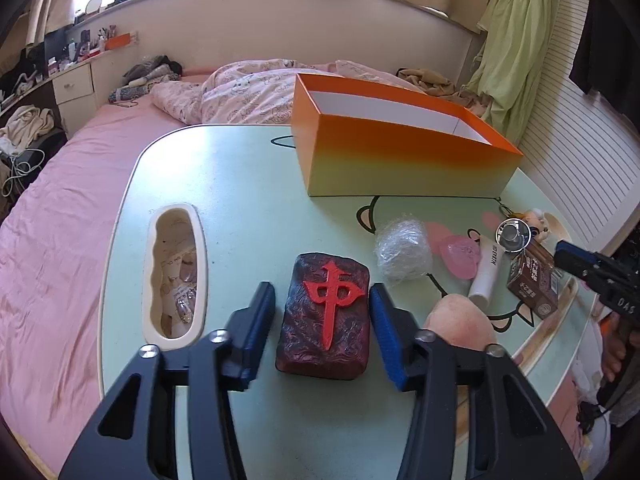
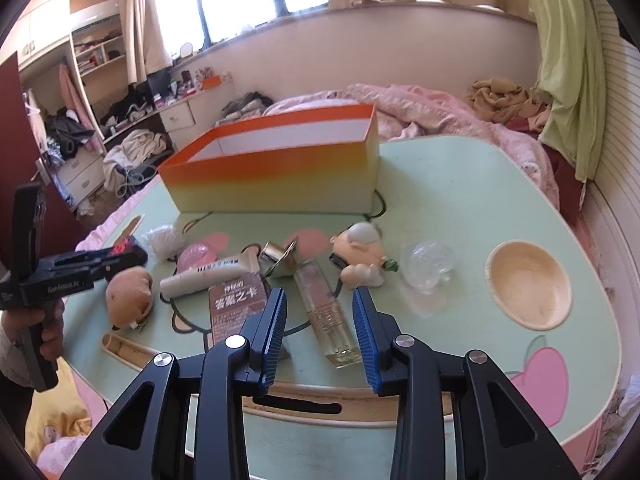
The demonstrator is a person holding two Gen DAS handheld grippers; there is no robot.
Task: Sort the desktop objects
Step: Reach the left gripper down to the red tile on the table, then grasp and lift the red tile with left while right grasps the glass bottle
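A dark red mahjong-style block (image 1: 326, 316) with a red character lies flat on the pale green table (image 1: 240, 184). My left gripper (image 1: 322, 288) straddles it. The right pad sits against the block's edge, while a thin strip of table shows at the left pad, so it is open. In the right wrist view my right gripper (image 2: 319, 294) is open around a clear glass bottle (image 2: 326, 312) that lies on the table (image 2: 440, 200), with gaps on both sides. The orange box (image 1: 400, 160) stands open-topped at the back. The left gripper (image 2: 132, 254) shows at the left, held by a hand.
Between the grippers lie a brown card box (image 2: 236, 304), a white tube (image 2: 208, 276), a tan plush (image 2: 130, 296), a small figurine (image 2: 360, 252) and clear plastic (image 2: 428, 264). A slot recess (image 1: 174, 272) and a round cup recess (image 2: 528, 284) are set in the table. A bed surrounds it.
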